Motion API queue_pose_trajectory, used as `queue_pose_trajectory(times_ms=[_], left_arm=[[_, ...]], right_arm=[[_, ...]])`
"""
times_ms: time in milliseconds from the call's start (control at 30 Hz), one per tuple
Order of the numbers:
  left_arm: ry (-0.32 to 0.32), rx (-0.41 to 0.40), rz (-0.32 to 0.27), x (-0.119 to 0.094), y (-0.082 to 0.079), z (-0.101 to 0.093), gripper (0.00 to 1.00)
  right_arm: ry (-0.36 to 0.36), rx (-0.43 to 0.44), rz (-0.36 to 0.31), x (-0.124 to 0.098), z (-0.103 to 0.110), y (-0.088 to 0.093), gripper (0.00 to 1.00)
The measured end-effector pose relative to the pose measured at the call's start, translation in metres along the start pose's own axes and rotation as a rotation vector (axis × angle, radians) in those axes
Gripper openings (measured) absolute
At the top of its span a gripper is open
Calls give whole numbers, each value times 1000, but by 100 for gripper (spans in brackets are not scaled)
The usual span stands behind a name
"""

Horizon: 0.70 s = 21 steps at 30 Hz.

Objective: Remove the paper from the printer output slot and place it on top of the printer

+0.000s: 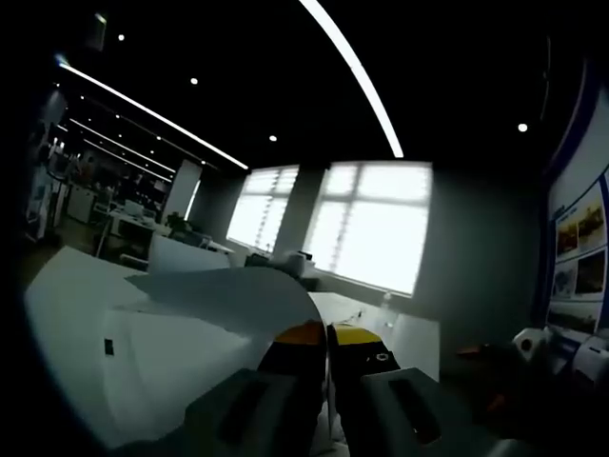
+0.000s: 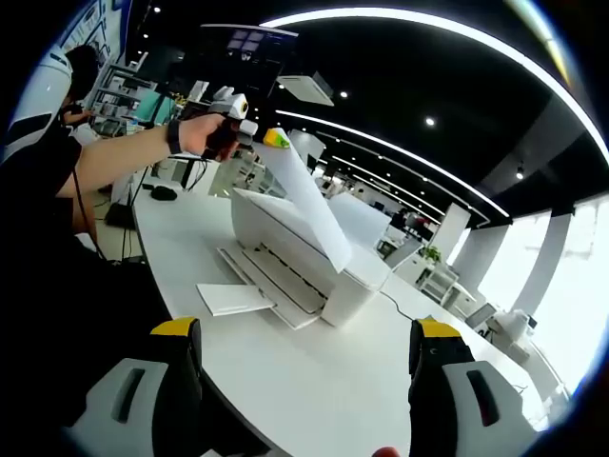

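Note:
The white paper sheet point(image 2: 309, 205) hangs in the air above the white printer point(image 2: 333, 276), its lower end near the printer's top. My left gripper point(image 2: 273, 137) is shut on the sheet's upper edge, held by a person's hand. In the left gripper view the orange and yellow jaw tips of the left gripper point(image 1: 326, 335) pinch the paper point(image 1: 209, 305), which curves away to the left. My right gripper point(image 2: 304, 343) stands open over the table in front of the printer, nothing between its wide-apart jaws. The printer's output tray point(image 2: 238, 297) juts toward me.
The printer stands on a long white table point(image 2: 314, 381). The person's arm point(image 2: 119, 157) and dark clothing fill the left side. A cable runs off the printer's right. Bright windows point(image 1: 376, 224), office desks and wall posters point(image 1: 580, 248) lie behind.

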<state>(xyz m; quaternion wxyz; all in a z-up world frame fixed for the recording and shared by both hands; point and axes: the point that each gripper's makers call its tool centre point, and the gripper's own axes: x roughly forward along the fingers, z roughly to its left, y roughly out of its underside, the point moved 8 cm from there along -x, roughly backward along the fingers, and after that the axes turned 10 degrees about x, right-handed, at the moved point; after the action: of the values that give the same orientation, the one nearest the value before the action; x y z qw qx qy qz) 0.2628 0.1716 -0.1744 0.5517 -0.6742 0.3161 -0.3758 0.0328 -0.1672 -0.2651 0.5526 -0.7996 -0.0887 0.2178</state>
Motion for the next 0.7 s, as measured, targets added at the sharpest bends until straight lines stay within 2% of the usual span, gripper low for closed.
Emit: queue_pose_trajectory(times_ms=[700], left_arm=[[-34, -55, 17, -5, 9, 19, 6]], right_arm=[[-2, 2, 0, 0, 1, 1, 85]])
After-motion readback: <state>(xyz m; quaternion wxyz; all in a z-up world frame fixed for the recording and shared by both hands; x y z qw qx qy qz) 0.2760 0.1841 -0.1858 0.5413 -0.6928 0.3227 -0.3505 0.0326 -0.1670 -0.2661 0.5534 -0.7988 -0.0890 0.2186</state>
